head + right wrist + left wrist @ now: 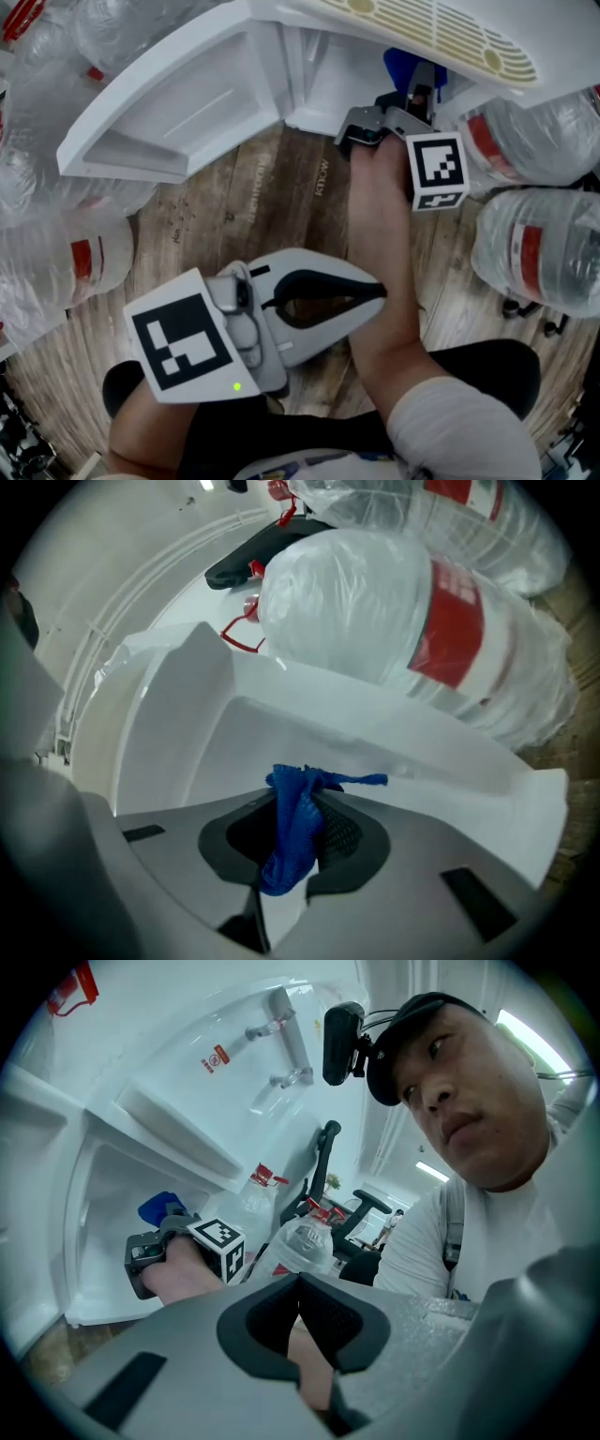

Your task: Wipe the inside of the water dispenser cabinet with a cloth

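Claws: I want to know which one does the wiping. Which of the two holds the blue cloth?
The right claw, at the white cabinet, is shut on the blue cloth. The left claw, held back from it, is shut and empty.

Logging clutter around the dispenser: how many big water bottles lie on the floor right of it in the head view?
2. One bottle lies beside the cabinet, at its right; the other bottle lies nearer the person. More may be hidden off-frame.

The right hand [377, 192] stretches forward, its right gripper [302, 829] clamped on a blue cloth [289, 850], while the left gripper [379, 292] sits low by the body, jaws together and empty, tip against the right forearm.
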Demonstrator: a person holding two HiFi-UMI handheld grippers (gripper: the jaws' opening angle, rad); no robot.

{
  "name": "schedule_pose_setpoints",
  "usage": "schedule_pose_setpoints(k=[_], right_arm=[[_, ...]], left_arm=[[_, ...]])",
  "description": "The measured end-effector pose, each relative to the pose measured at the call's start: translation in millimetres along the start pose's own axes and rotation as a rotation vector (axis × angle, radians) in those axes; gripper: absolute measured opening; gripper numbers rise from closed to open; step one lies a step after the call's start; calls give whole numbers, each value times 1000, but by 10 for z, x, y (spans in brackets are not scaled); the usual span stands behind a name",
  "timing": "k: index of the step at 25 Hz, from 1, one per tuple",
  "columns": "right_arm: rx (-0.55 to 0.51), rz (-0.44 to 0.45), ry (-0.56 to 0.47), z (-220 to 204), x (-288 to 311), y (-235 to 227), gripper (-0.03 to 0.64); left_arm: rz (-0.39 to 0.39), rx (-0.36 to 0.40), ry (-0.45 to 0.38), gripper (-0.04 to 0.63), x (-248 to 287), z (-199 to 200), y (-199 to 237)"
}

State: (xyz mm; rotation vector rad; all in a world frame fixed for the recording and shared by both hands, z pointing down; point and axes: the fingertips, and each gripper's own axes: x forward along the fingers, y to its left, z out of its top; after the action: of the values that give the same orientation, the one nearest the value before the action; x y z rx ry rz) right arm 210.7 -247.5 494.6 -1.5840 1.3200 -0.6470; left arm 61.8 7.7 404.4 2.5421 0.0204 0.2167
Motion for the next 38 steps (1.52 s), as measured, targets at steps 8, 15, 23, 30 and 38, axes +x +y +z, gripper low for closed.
schedule_pose_setpoints(k=[8,15,23,30,38], right_arm=[[173,-49,0,-179,574,-413,66],[225,-83,-57,-74,665,-578,64],[239,-86,-80,78,441,-593,64],[202,-79,-59,120,97,-523,64],[159,-82,8,-119,-154,-504,64]], left_arm=[[25,0,12,3,-4,-68,62],[31,-19,26,3,-17,-118,111],[27,-18,32,3,-33,-133,131],[34,-16,21,3,-71,-96,147],[32,-3,26,3,-121,-84,160]])
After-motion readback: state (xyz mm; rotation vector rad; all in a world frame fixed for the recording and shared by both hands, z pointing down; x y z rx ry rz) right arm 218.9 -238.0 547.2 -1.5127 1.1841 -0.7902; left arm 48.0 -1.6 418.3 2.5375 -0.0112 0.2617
